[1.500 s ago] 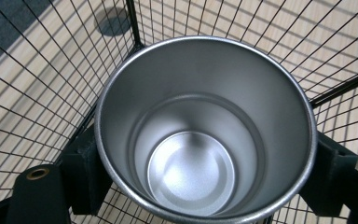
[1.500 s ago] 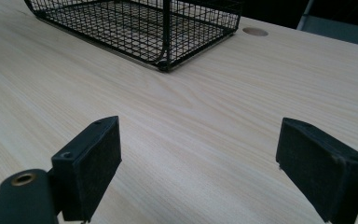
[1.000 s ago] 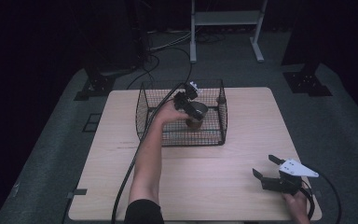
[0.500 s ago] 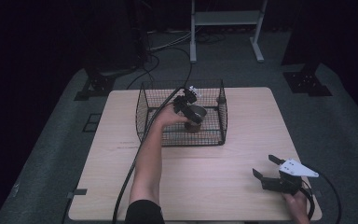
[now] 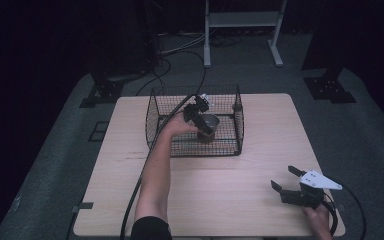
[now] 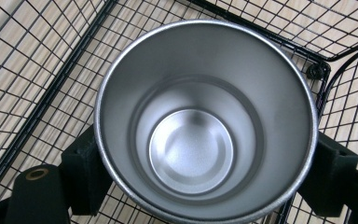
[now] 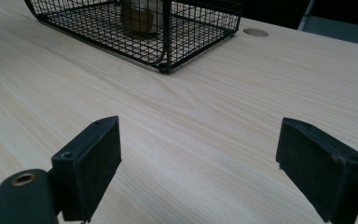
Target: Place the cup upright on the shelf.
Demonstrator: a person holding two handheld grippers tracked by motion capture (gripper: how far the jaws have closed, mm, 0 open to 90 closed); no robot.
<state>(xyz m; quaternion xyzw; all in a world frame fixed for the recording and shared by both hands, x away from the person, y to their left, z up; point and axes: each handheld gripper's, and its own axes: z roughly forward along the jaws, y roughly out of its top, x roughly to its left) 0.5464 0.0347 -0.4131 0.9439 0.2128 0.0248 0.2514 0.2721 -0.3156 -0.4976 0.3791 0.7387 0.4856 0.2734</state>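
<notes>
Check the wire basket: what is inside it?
Inside the wire basket, the left gripper clamps an empty steel cup. The basket floor beneath the cup is covered.

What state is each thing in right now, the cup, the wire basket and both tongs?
Metal cup: upright, empty, inside the basket, gripped from both sides.
Wire basket: open-topped, standing on the table.
Left tongs: shut on the metal cup, reaching into the basket.
Right tongs: open, nothing between them, low over the bare table near its front right corner.
</notes>
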